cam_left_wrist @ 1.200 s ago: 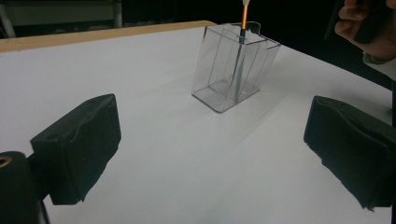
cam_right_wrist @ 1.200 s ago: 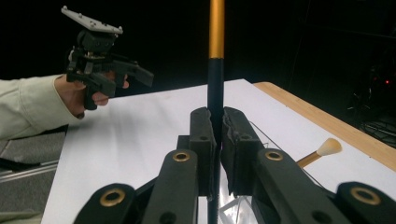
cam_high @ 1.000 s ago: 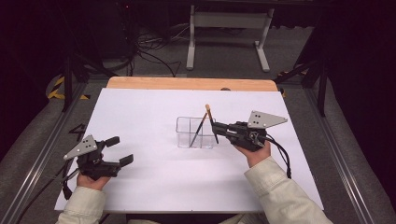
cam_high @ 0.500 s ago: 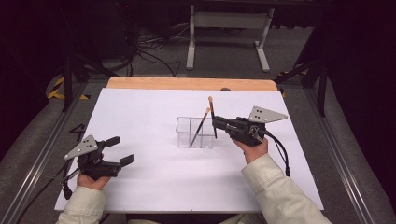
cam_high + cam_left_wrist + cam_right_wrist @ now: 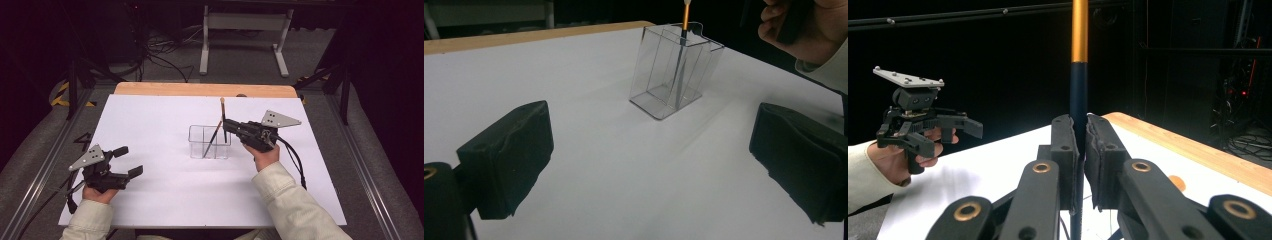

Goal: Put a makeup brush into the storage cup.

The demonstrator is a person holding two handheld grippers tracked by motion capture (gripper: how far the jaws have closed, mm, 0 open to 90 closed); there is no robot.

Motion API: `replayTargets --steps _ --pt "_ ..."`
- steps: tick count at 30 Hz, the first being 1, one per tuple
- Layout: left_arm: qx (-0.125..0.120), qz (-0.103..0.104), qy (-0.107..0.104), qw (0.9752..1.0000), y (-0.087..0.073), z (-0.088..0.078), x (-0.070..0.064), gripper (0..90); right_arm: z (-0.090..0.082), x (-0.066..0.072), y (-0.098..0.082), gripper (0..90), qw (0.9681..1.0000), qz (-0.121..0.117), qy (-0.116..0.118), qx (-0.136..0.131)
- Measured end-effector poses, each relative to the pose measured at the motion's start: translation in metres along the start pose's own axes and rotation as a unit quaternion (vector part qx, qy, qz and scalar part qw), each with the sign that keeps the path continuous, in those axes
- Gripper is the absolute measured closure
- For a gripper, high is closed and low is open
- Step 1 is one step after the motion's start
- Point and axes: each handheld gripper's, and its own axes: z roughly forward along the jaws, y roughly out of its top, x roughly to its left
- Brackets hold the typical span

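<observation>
Right tongs [image 5: 225, 121]: closed on a slim brush, the two pads pressed against its dark shaft from either side; in the right gripper view [image 5: 1079, 150] the shaft runs straight up between the pads.
Held brush [image 5: 223, 115]: upright, dark lower shaft with an orange-gold upper part and a pale tip; it rises above the right tongs and its lower end goes down into the clear holder.
Clear holder [image 5: 200, 145]: a see-through box with inner dividers, standing upright on the worktop just below and in front of the right tongs, well apart from the left tongs.
Second brush [image 5: 212, 139]: leaning at a slant inside the clear holder, just beside the held brush; which compartment each stands in I cannot tell.
Left tongs [image 5: 127, 161]: open, the pads wide apart with nothing between them; in the left gripper view [image 5: 649, 165] bare white surface lies between the two black pads.
Left hand [image 5: 97, 192]: grasps the handle of the left tongs low over the near left part of the worktop.
Right hand [image 5: 262, 155]: grasps the right tongs from behind, sleeve trailing towards the near edge.
Worktop [image 5: 165, 195]: white sheet over a wooden board, whose far edge shows beyond the clear holder.
Seen from the left tongs: the clear holder [image 5: 674, 75] stands ahead and slightly right.
</observation>
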Motion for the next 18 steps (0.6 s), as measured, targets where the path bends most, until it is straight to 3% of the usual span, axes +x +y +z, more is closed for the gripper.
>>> replayTargets --steps 18 --pt "0.003 0.0 -0.002 1.0 -0.001 0.0 0.001 4.5 0.026 0.0 0.003 82.7 1.0 -0.003 -0.005 -0.006"
